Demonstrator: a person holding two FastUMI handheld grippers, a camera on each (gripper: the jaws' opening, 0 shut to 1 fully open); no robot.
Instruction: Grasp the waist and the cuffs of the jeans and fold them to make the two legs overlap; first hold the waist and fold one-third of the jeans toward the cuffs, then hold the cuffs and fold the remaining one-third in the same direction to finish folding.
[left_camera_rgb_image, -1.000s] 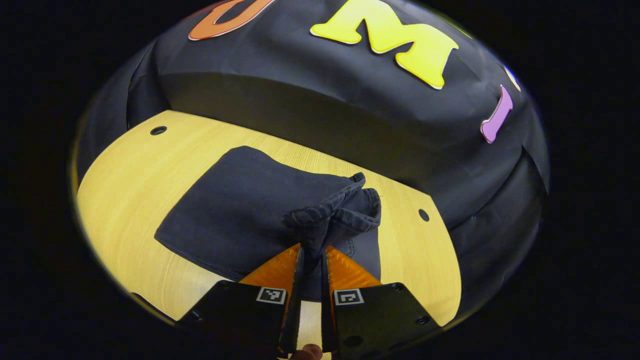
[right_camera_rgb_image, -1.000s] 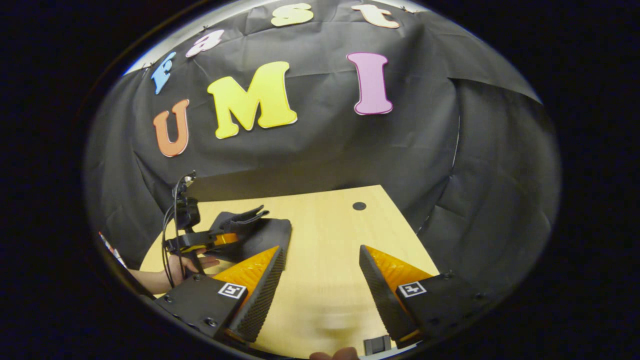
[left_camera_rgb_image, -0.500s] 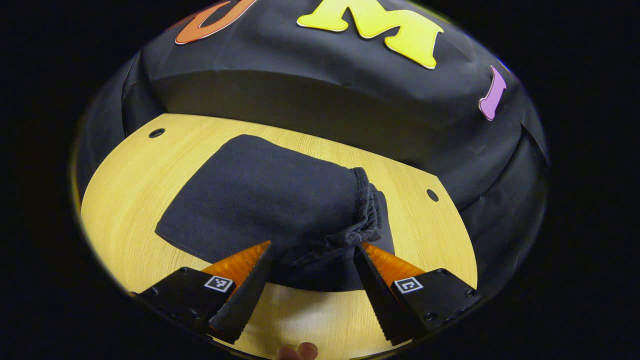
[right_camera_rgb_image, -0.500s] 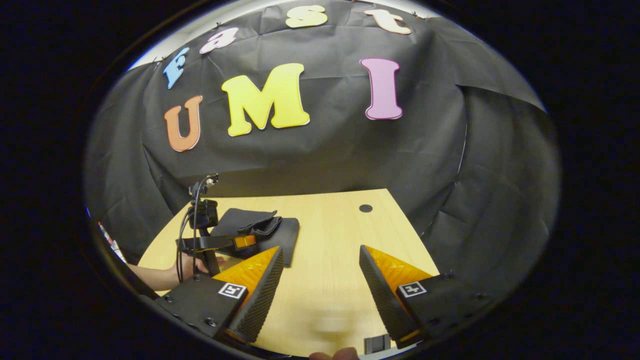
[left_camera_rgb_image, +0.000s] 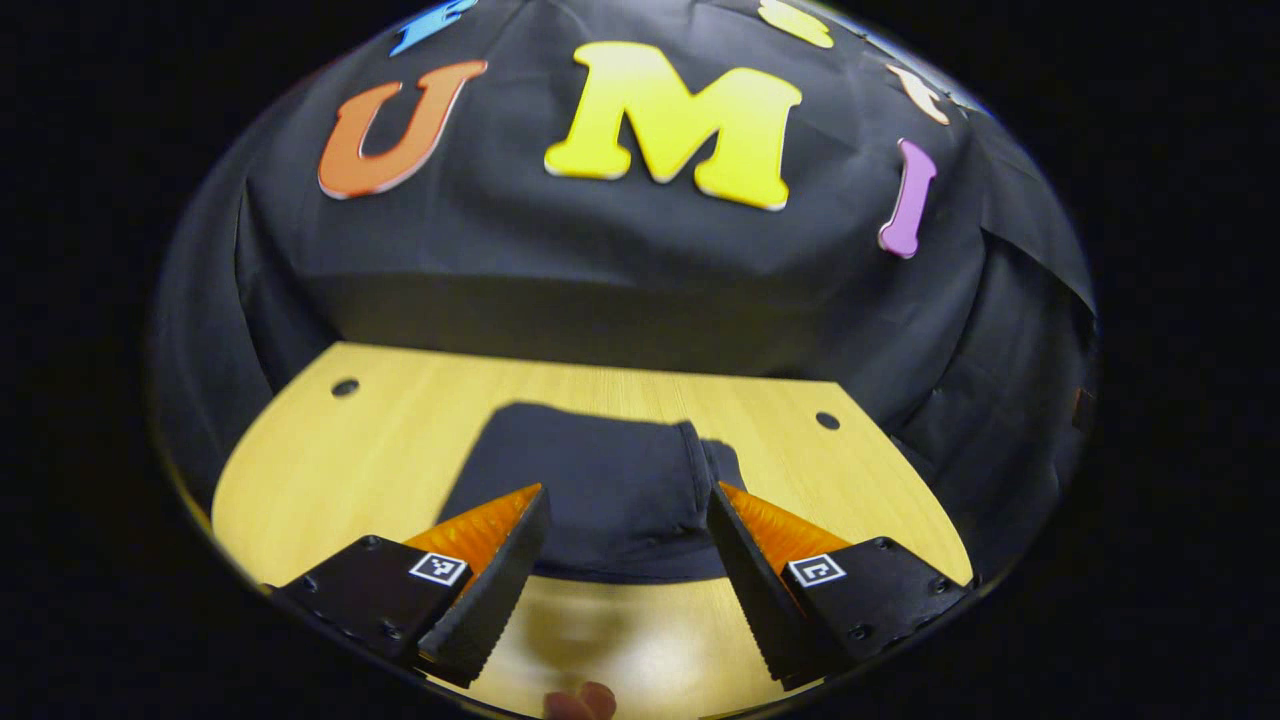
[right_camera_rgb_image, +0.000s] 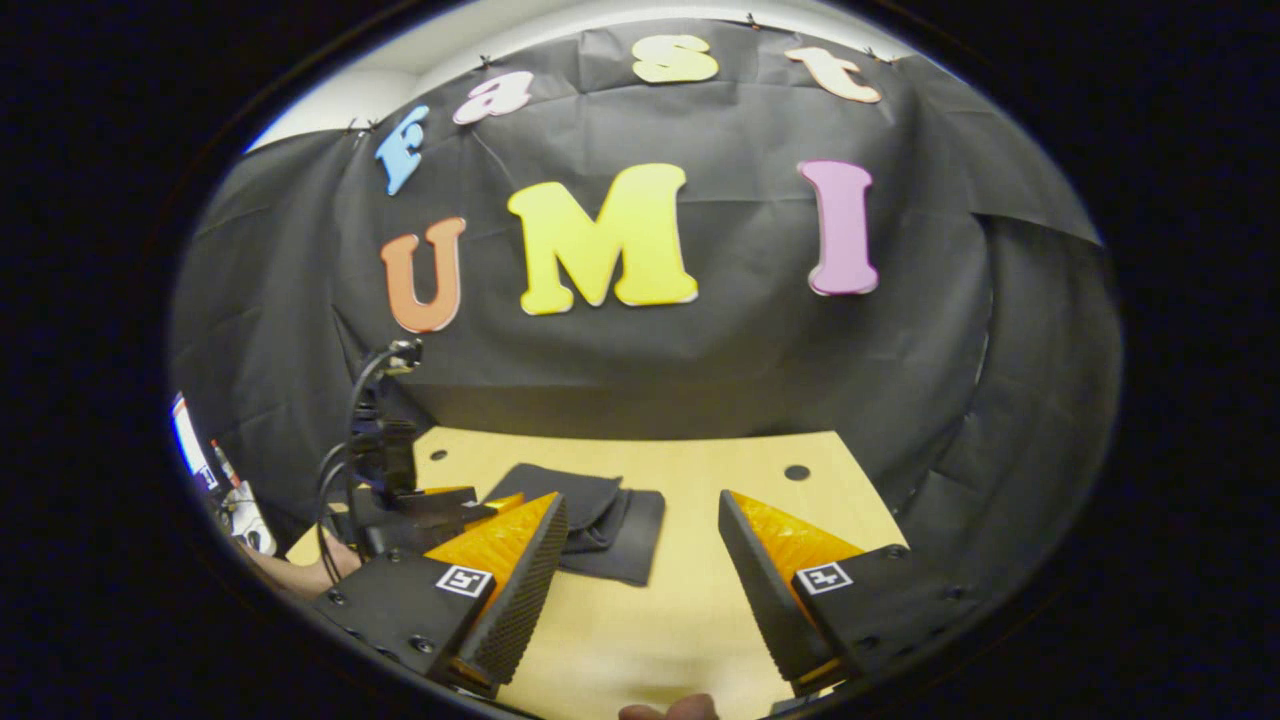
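The jeans (left_camera_rgb_image: 600, 490) lie folded near the table's (left_camera_rgb_image: 330, 460) far edge; both grippers (left_camera_rgb_image: 625, 560) (right_camera_rgb_image: 640, 570) gape empty, so folding looks finished.

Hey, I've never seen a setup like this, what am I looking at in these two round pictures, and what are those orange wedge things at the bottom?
Each picture comes from a fisheye camera that rides on a hand-held gripper, a two-finger tool that a person carries in each hand. The orange wedges are that tool's own fingers.

In the left gripper view, the left hand-held gripper is open and holds nothing. Beyond it the folded jeans lie flat on the wooden table.

In the right gripper view, the right hand-held gripper is open and empty too. Farther off on the left it shows the other gripper with its cables, and the jeans beside it.

Nothing is being held; the jeans look folded into a compact stack, so the job appears finished.
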